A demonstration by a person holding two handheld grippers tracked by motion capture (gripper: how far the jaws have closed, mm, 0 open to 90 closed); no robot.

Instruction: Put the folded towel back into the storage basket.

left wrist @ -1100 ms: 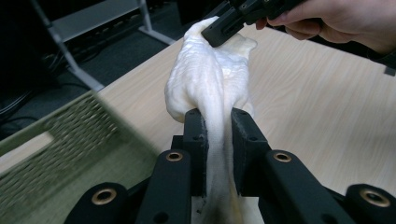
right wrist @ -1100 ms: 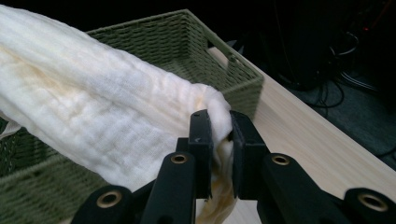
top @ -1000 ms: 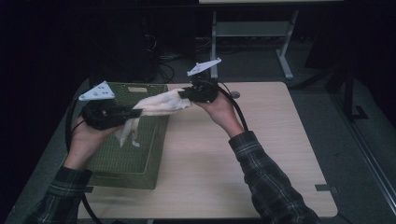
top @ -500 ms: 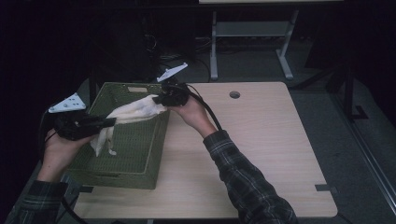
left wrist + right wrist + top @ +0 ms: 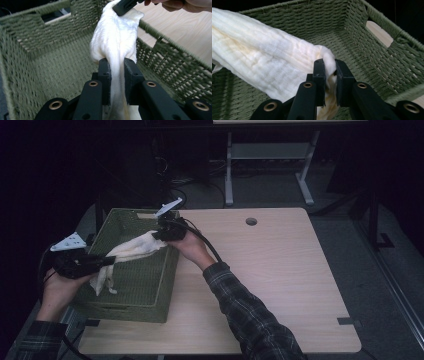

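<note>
A cream cloth (image 5: 134,249) hangs stretched between both grippers over a green woven basket (image 5: 127,302) at the table's left. My left gripper (image 5: 111,261) is shut on the cloth's near end (image 5: 117,75), above the basket's left side, with a loose tail drooping below it. My right gripper (image 5: 159,235) is shut on the far end (image 5: 329,67), over the basket's right rim. In the left gripper view the cloth (image 5: 115,37) runs up to the other gripper's jaw. The right gripper view has the cloth (image 5: 259,65) spanning the basket's inside (image 5: 352,45).
The basket (image 5: 37,62) holds nothing else that I can see. To its right lies bare wooden tabletop (image 5: 280,270) with a round cable hole (image 5: 251,221) near the far edge. A metal stand (image 5: 265,155) rises behind the table on the dark floor.
Both hands have carried the cloth leftward and lower, from above the basket's right side to over its middle. The cloth stays stretched between the two grippers.
</note>
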